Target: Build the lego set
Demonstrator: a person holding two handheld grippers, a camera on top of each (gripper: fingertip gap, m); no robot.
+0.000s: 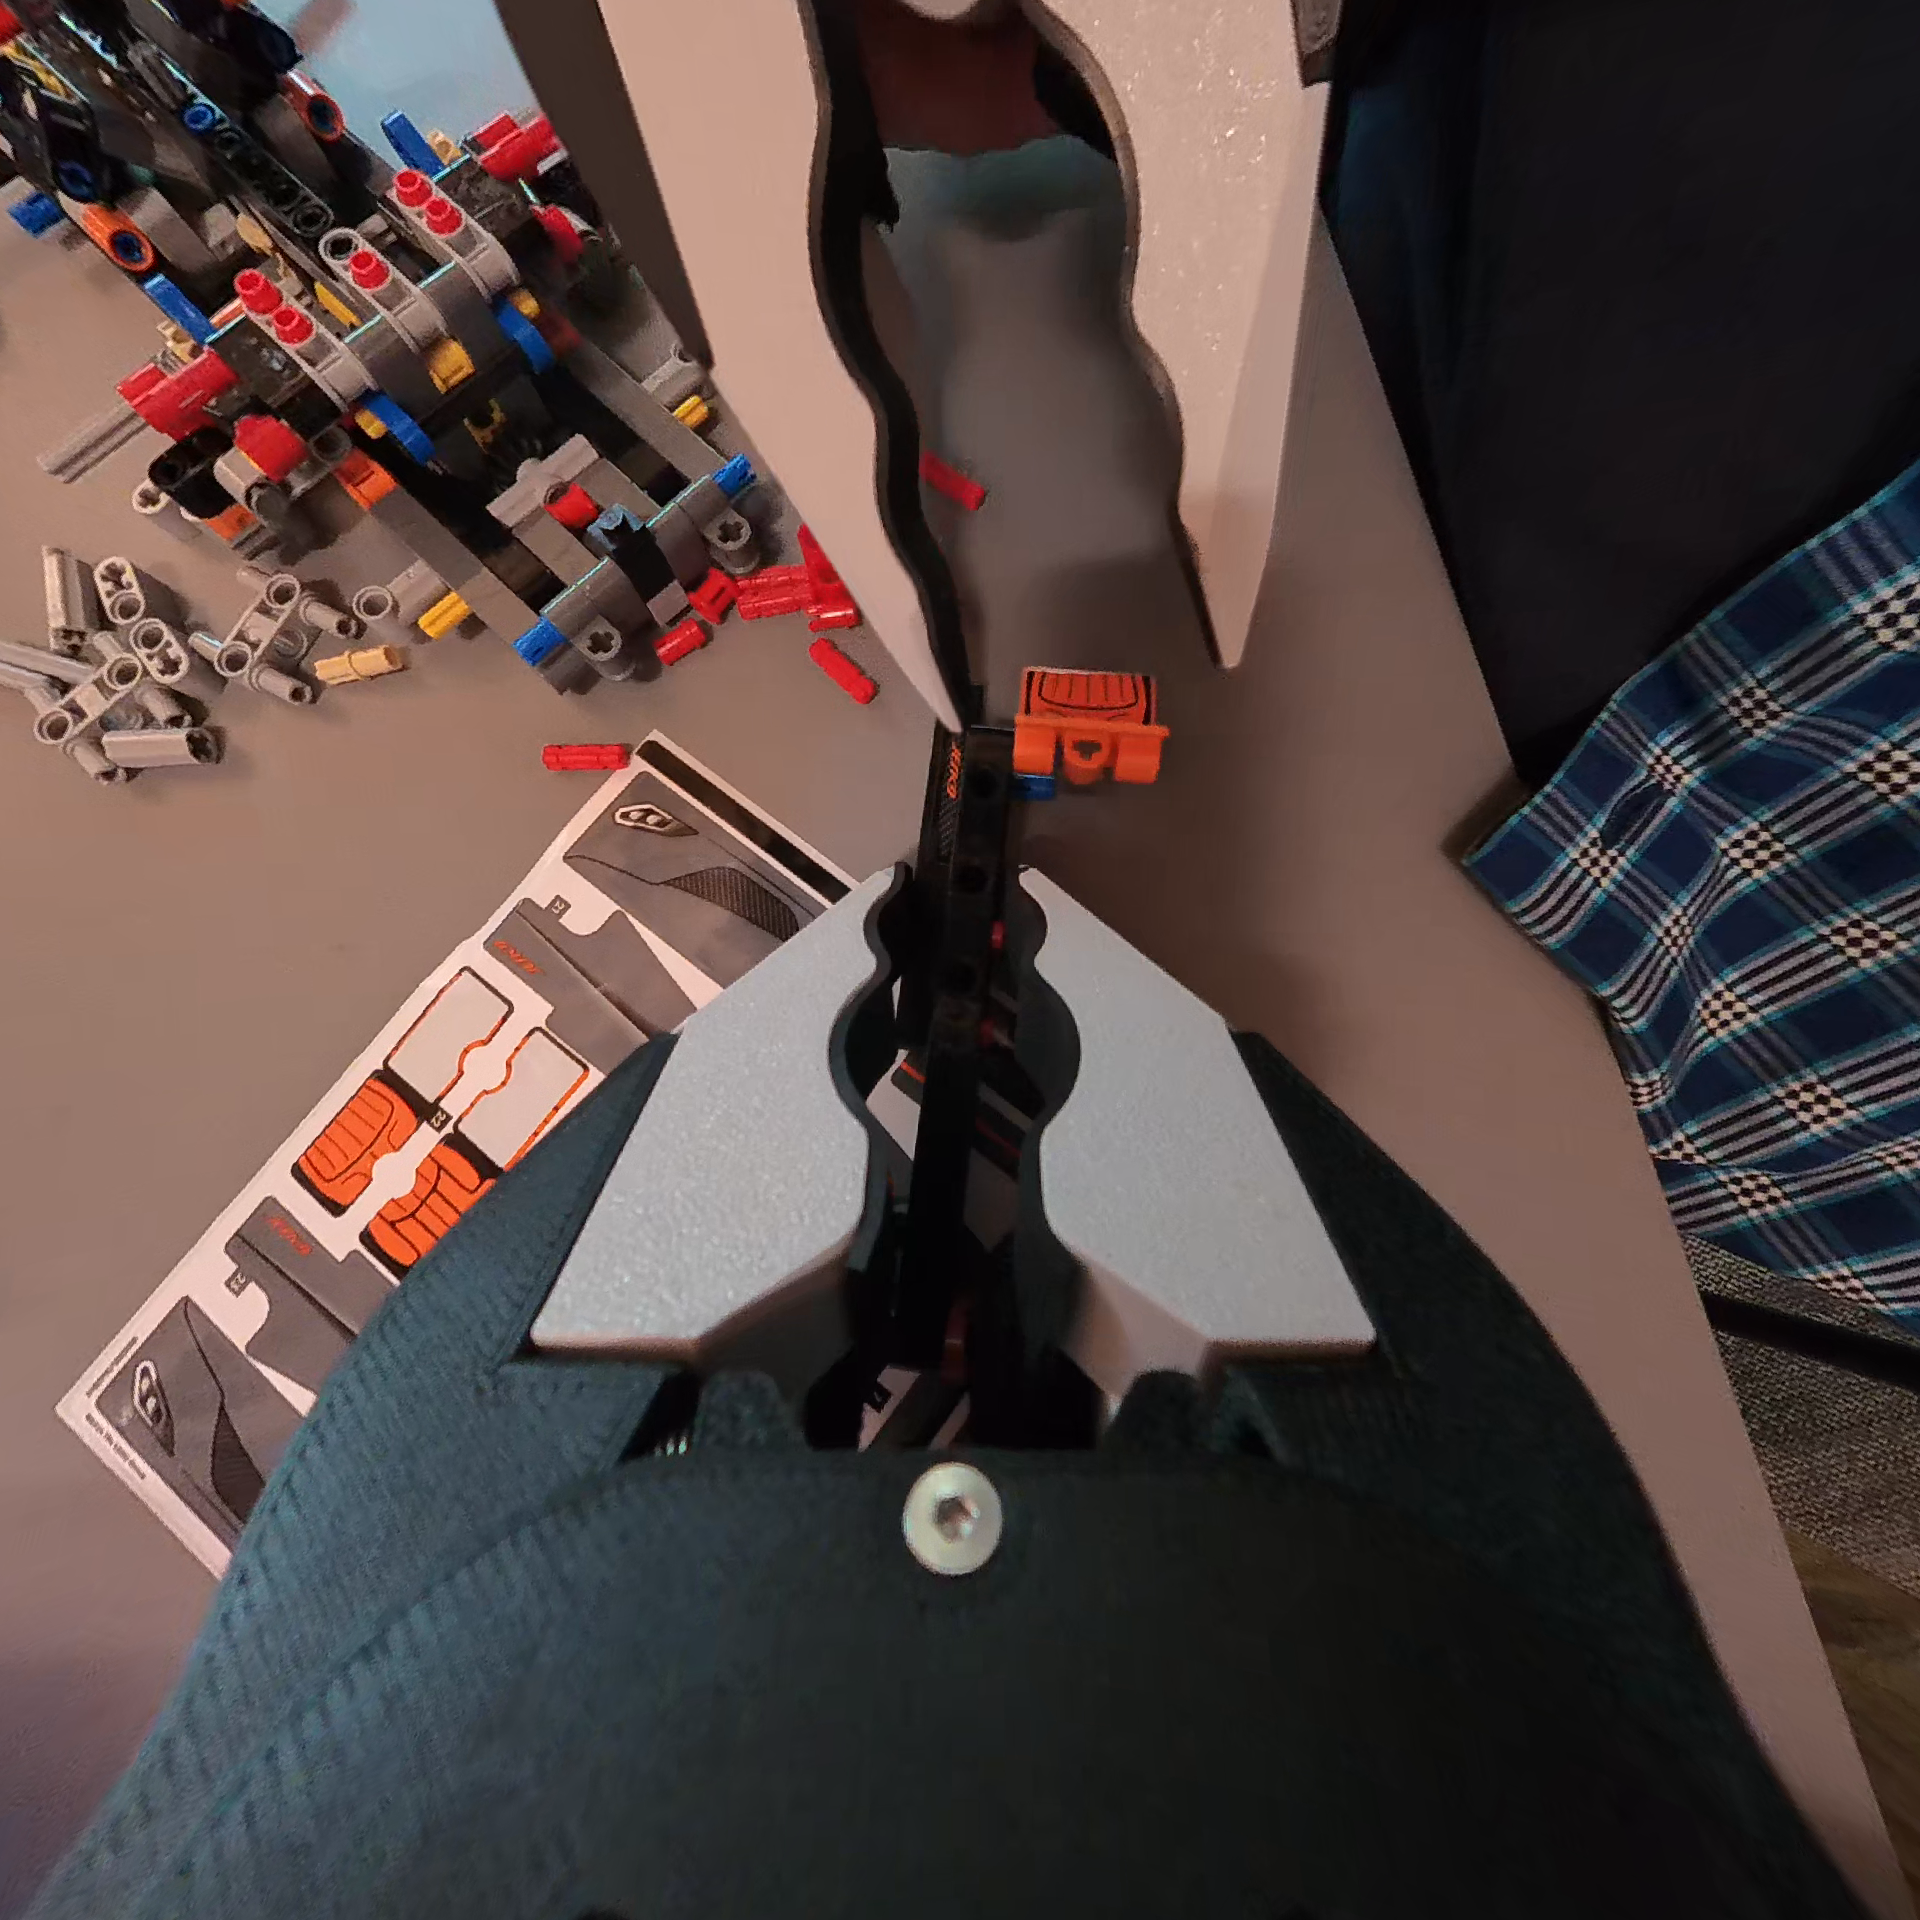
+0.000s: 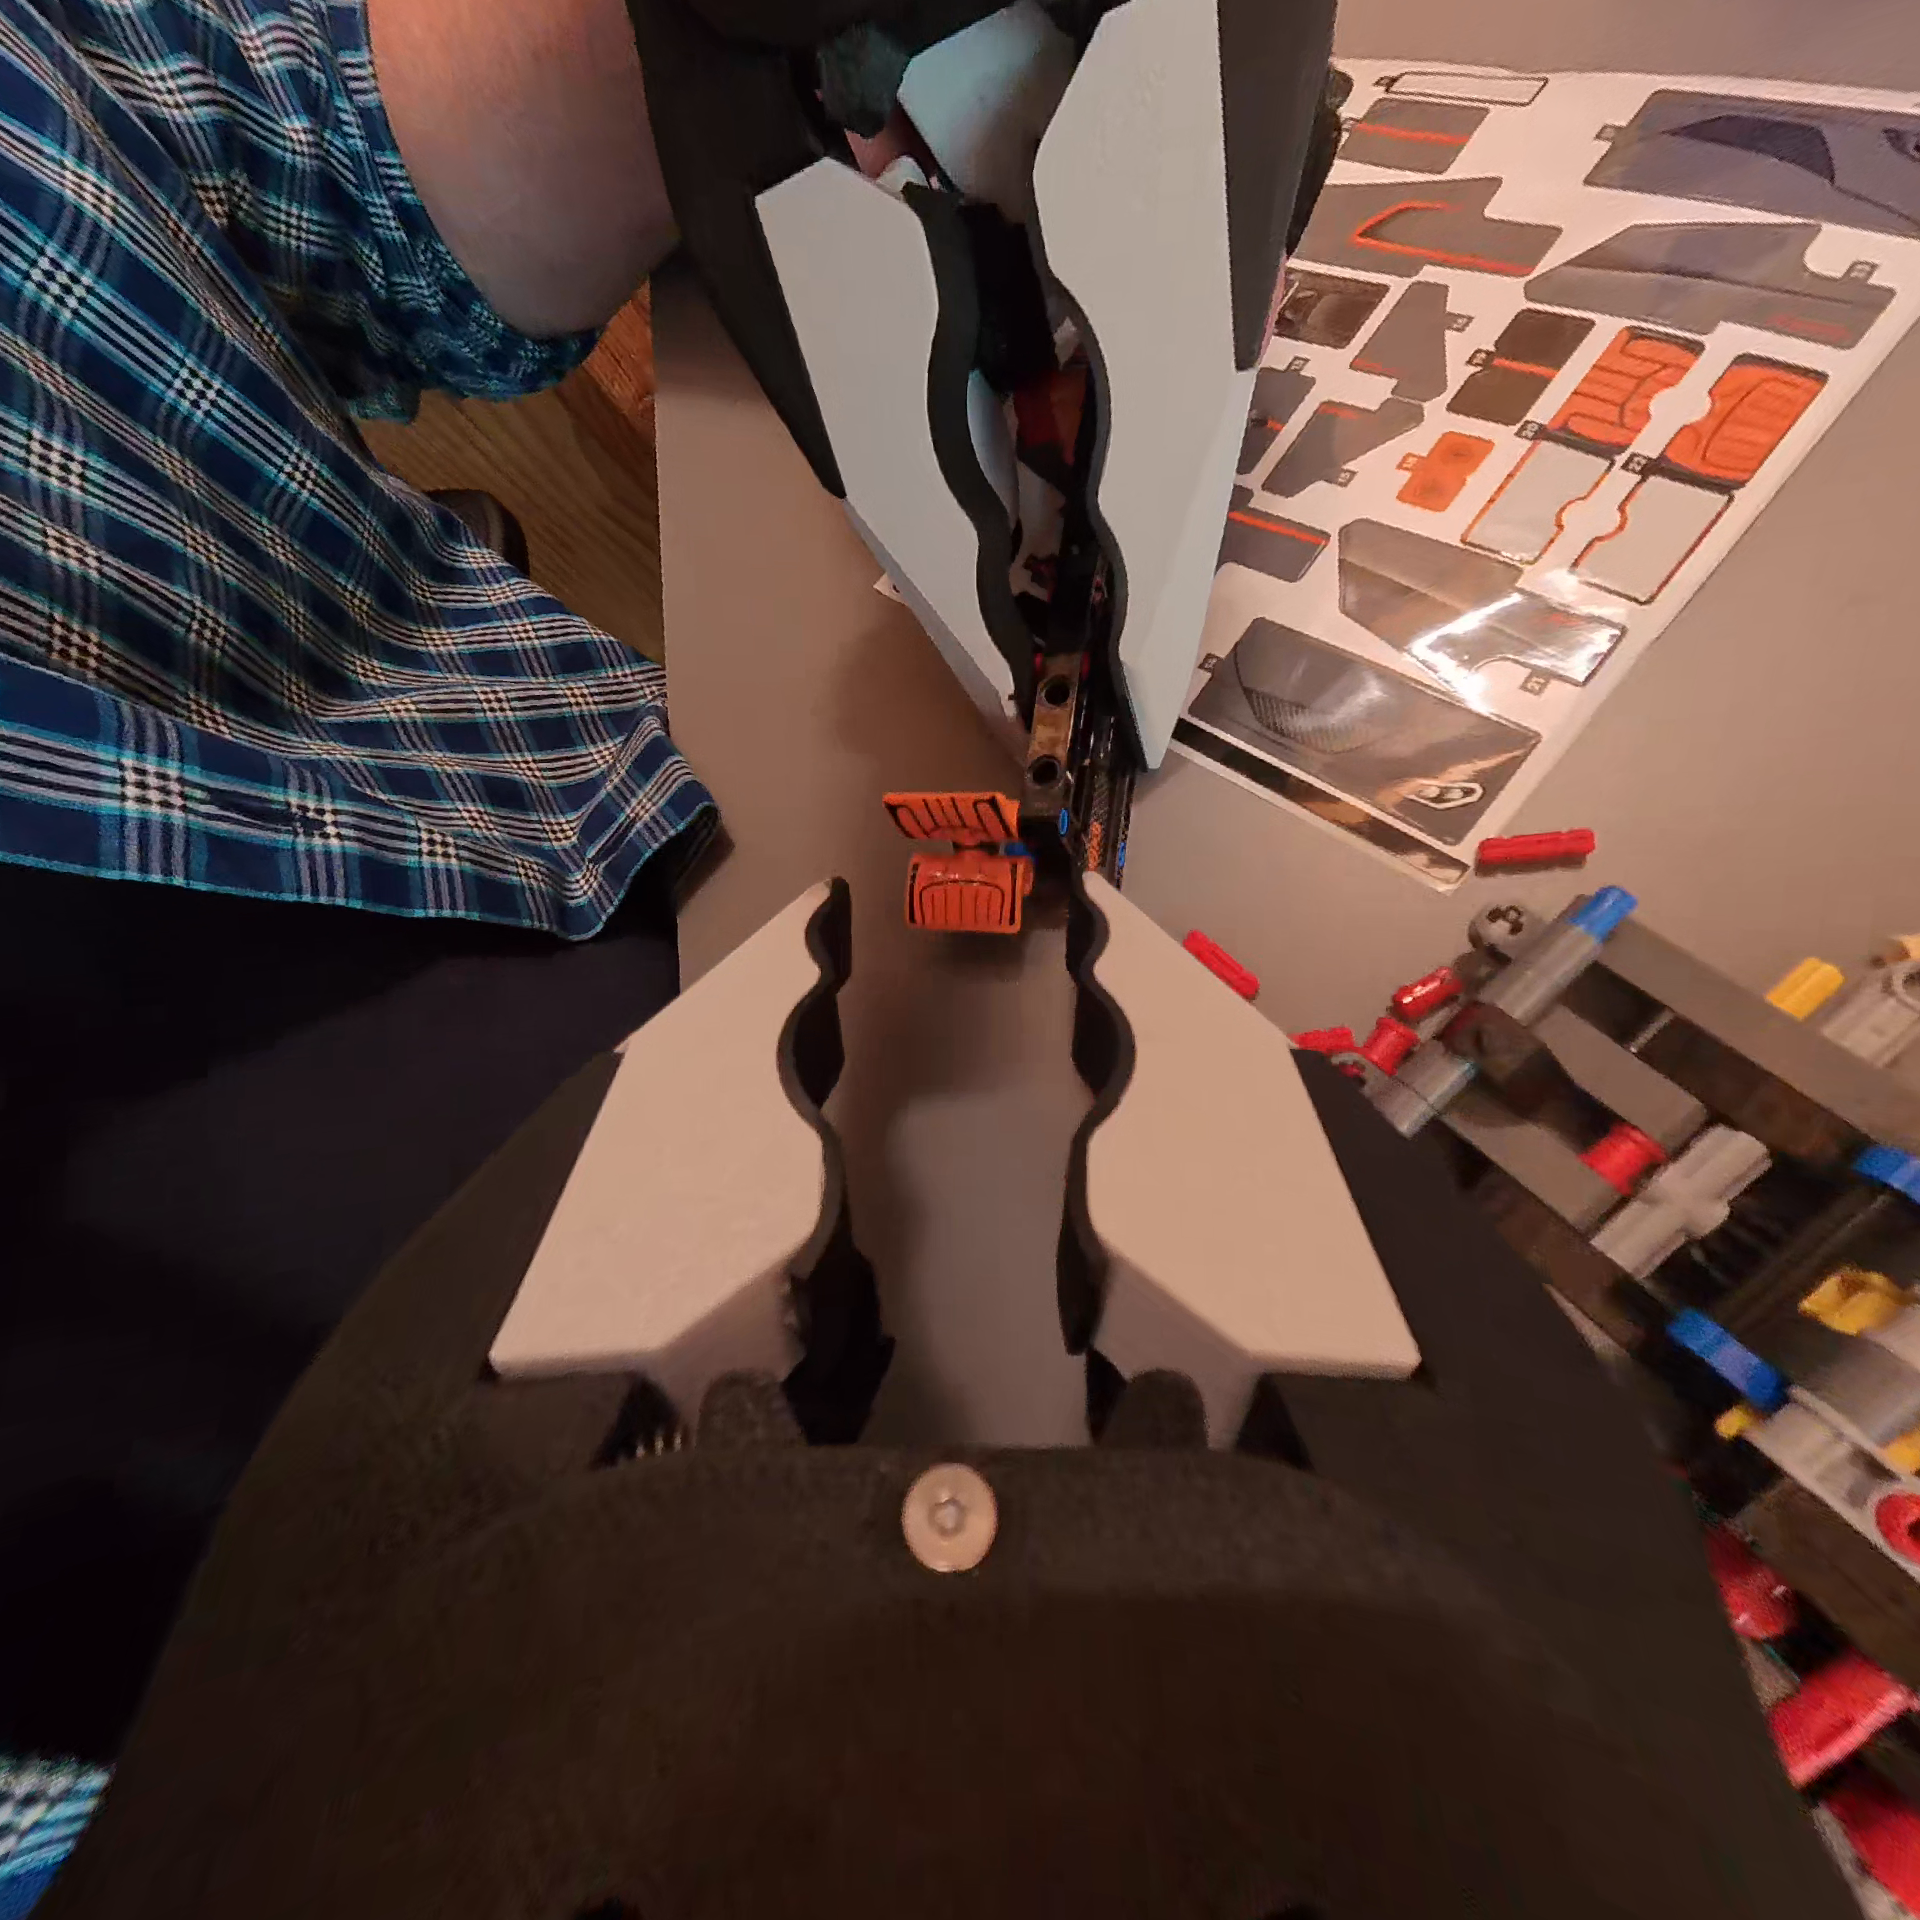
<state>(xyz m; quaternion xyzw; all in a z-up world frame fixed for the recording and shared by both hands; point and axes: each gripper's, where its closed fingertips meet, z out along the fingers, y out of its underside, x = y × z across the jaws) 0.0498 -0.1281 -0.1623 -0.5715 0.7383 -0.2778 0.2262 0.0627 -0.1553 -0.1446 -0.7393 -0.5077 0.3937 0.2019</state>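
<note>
My left gripper (image 1: 961, 883) is shut on a long black beam assembly (image 1: 961, 831) that sticks out forward past its fingertips. A small orange seat piece (image 1: 1086, 727) sits at the far end of the beam, on its right side. My right gripper (image 2: 961, 894) is open, and its two fingertips flank the orange seat (image 2: 961, 883) without gripping it. In the right wrist view the left gripper (image 2: 1081, 732) comes in from above, holding the beam (image 2: 1049, 727). In the left wrist view the right gripper (image 1: 1086, 686) reaches in from the top.
A large part-built model (image 1: 395, 343) lies on the grey table (image 1: 260, 883); it also shows in the right wrist view (image 2: 1662, 1195). A sticker sheet (image 1: 416, 1091) lies under my left gripper. Loose grey connectors (image 1: 135, 665) and red pins (image 1: 587, 755) are scattered nearby. A person's plaid shirt (image 2: 260, 520) is at the table edge. The tips of both grippers are at nearly the same place.
</note>
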